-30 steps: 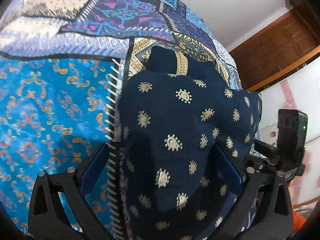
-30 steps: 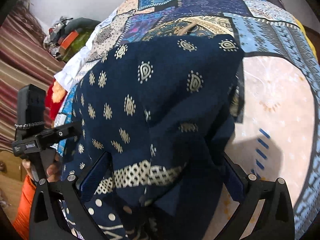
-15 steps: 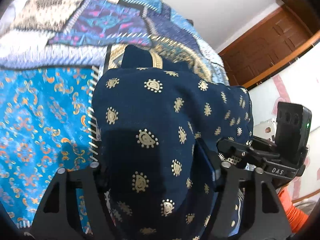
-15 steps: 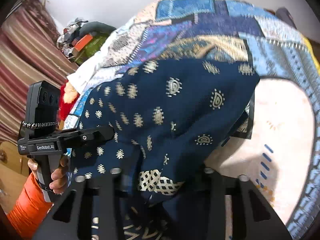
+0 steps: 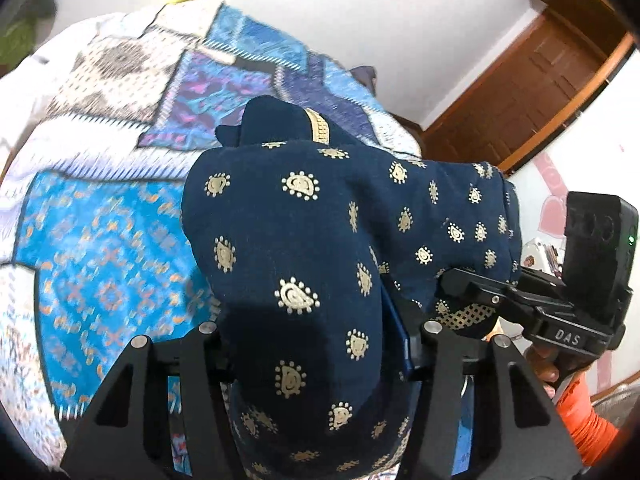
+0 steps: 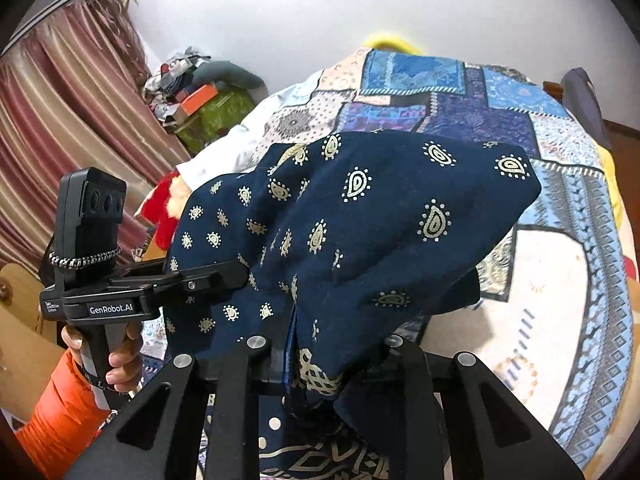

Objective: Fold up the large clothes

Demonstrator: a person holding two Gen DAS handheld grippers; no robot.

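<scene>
A large navy garment [image 5: 320, 220] with gold paisley print is draped between both grippers above the bed; it also shows in the right wrist view [image 6: 360, 220]. My left gripper [image 5: 312, 344] is shut on one bunched edge of the garment. My right gripper [image 6: 320, 356] is shut on another edge, near a gold lattice border. Cloth covers both pairs of fingertips. The right gripper's body [image 5: 560, 312] shows in the left wrist view, and the left gripper's body [image 6: 120, 288] shows in the right wrist view, close beside the cloth.
A patchwork bedspread [image 5: 104, 240] in blue, white and purple covers the bed [image 6: 560, 280] under the garment. A brown wooden door [image 5: 540, 92] stands at the right. Striped curtains [image 6: 60, 140] and a pile of clutter [image 6: 200, 100] lie at the left.
Both grippers closed on the garment and lifted it. The views tilted up, so more wall, door and curtain show now.
</scene>
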